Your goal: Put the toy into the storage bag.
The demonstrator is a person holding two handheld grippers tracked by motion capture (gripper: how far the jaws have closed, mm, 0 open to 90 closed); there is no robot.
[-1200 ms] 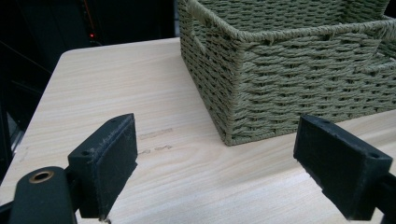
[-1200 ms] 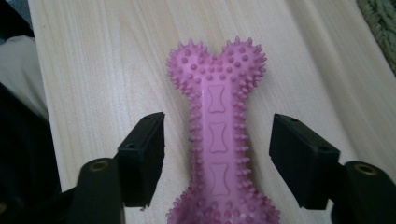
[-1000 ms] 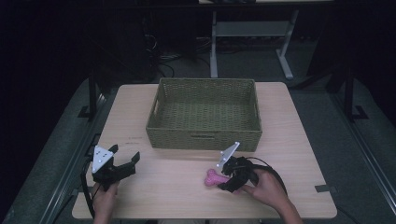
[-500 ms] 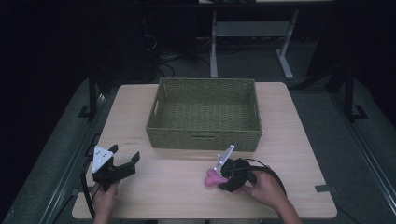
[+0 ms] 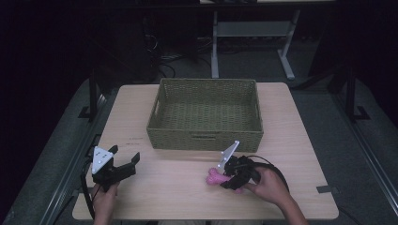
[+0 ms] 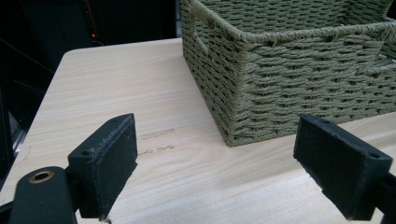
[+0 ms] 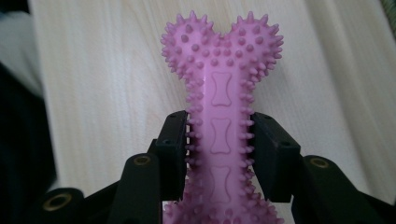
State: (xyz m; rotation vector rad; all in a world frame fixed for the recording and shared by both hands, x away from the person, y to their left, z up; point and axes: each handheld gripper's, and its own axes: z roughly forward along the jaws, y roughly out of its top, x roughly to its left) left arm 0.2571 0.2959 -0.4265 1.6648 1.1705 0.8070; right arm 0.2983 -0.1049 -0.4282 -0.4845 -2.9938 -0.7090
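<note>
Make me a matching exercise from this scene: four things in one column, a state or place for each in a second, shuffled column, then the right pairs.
Things
1. left gripper
2. right gripper
3. pink spiky bone toy
4. woven basket

States or places
A. stands at the far middle of the table, nothing in it
B. jaws wide apart, nothing between them
C. jaws pressed on both sides of a shaft
D. held by its middle, its knobbed end sticking out past the jaws

Pairs: 1-B, 2-C, 3-D, 4-A
</note>
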